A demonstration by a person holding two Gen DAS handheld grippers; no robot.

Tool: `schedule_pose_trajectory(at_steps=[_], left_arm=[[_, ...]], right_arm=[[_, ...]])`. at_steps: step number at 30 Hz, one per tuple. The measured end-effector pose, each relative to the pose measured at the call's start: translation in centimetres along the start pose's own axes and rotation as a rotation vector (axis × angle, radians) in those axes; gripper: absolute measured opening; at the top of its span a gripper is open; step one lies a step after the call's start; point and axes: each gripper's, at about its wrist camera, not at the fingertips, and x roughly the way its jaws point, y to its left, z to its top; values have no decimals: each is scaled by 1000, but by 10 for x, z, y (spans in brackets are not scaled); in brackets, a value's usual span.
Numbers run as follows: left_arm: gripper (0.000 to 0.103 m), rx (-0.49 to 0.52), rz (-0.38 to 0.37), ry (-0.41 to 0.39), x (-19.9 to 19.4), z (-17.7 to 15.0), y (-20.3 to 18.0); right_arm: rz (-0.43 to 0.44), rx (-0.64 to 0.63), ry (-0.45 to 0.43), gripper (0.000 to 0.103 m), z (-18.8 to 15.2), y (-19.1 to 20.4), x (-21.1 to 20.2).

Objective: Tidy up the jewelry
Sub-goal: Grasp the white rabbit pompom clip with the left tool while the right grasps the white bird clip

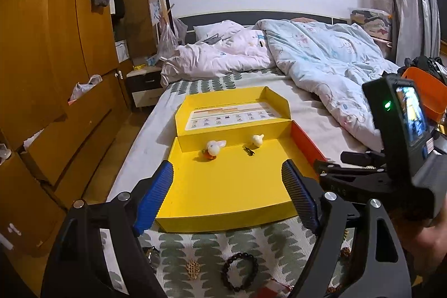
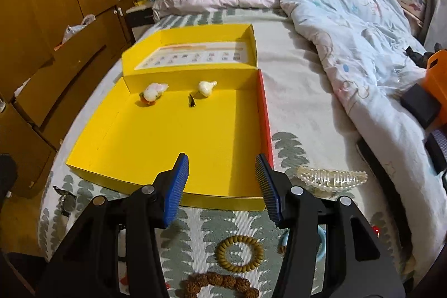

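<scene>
An open yellow box (image 1: 223,217) (image 2: 117,180) lies on the bed. Inside at its far wall sit a white plush clip with an orange base (image 1: 213,149) (image 2: 152,94), a white charm (image 1: 257,140) (image 2: 206,87) and a small dark clip (image 1: 248,150) (image 2: 192,101). My left gripper (image 1: 227,196) is open and empty above the box's near edge. My right gripper (image 2: 222,186) is open and empty above the box's near right corner. In front of the box lie a dark bead bracelet (image 1: 239,271), a gold pendant (image 1: 193,267), an olive coil hair tie (image 2: 239,250), a brown bead bracelet (image 2: 220,284) and a pearl hair claw (image 2: 332,178).
The right gripper's body with its screen (image 1: 410,130) stands close on my left gripper's right. Rumpled quilts (image 1: 321,60) cover the far half of the bed. A wooden wardrobe (image 1: 56,74) and a nightstand (image 1: 145,85) stand to the left. A watch (image 2: 65,200) lies by the box's left corner.
</scene>
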Motion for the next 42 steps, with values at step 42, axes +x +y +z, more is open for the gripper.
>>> schedule_pose_trajectory(at_steps=[42], left_arm=[[79, -333, -235, 631, 278, 29, 90]], right_arm=[[77, -9, 194, 53, 114, 21, 178]])
